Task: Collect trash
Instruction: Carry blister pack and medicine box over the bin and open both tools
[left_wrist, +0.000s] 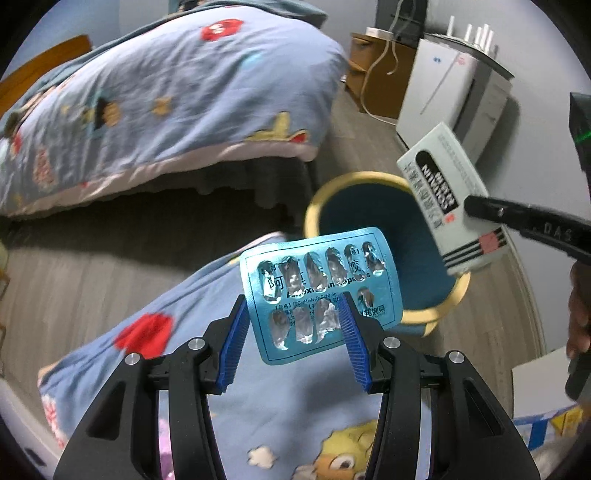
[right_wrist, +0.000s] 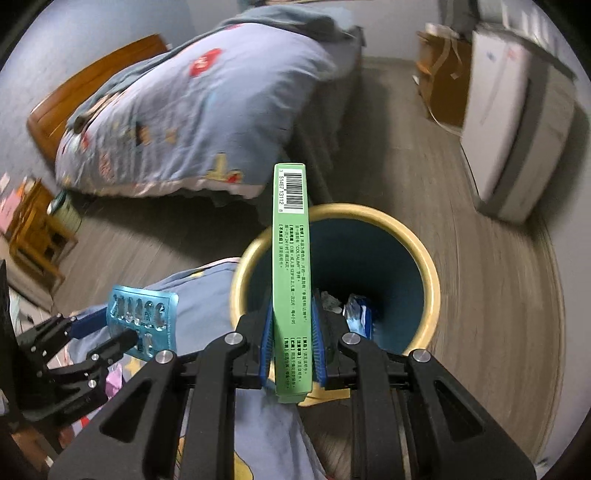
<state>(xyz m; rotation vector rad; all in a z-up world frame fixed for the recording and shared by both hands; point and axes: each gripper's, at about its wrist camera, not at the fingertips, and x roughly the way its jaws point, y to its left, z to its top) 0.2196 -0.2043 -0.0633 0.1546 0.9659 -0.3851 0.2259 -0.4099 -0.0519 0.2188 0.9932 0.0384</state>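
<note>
In a bedroom with a quilted bed (right_wrist: 192, 122) at ten o'clock, the right gripper (right_wrist: 290, 343) has its jaws clamped on a green medicine box (right_wrist: 290, 258) over the yellow-rimmed bin (right_wrist: 430, 273), while the left gripper (left_wrist: 295, 325), jaws half-open, pinches an empty blister pack (left_wrist: 317, 288) nearby, both seemingly poised for dropping in.

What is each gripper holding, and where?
Left gripper: empty blister pack, by its lower side edges. Right gripper: medicine box, by its near end.

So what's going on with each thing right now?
Blister pack: emptied, pinched in the left gripper.
Medicine box: closed, clamped edge-on in the right gripper above the bin.
Trash bin: upright, open, some trash at the bottom.
Quilt: rumpled on the bed.
</note>
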